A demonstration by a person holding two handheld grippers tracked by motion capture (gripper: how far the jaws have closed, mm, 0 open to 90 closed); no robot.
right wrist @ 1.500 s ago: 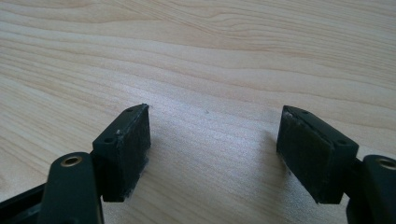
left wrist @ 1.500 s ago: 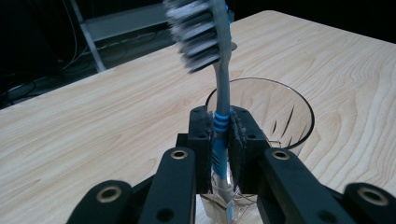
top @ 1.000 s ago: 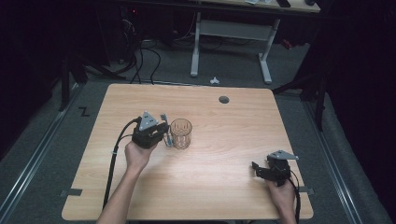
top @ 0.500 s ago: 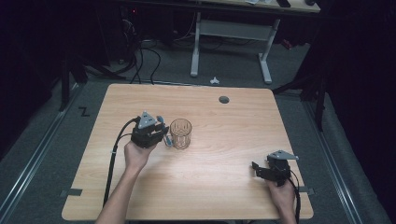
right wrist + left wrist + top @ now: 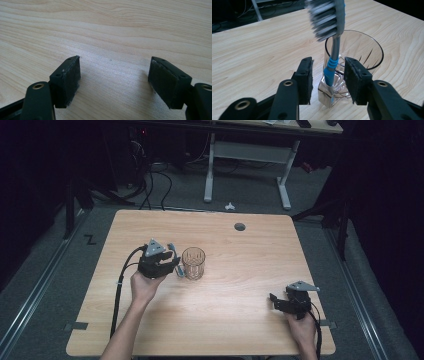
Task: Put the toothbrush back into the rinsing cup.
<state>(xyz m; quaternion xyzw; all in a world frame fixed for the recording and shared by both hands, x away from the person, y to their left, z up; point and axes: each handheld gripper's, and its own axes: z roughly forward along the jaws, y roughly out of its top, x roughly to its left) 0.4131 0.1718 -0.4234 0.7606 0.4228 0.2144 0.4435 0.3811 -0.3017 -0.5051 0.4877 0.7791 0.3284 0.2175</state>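
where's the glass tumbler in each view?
High view: glass tumbler left of table centre, just right of the left gripper.
Left gripper view: right of centre, behind the toothbrush.
Right gripper view: not in it.
Shared landmark: wooden table.

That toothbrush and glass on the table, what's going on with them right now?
A person is working at a wooden table with a gripper in each hand. The left gripper has its jaws on either side of a toothbrush, which stands with its clear handle end on the table, head up, beside a clear glass. The jaws don't look closed on it. The right gripper rests open near the table's right front edge with nothing between its jaws.
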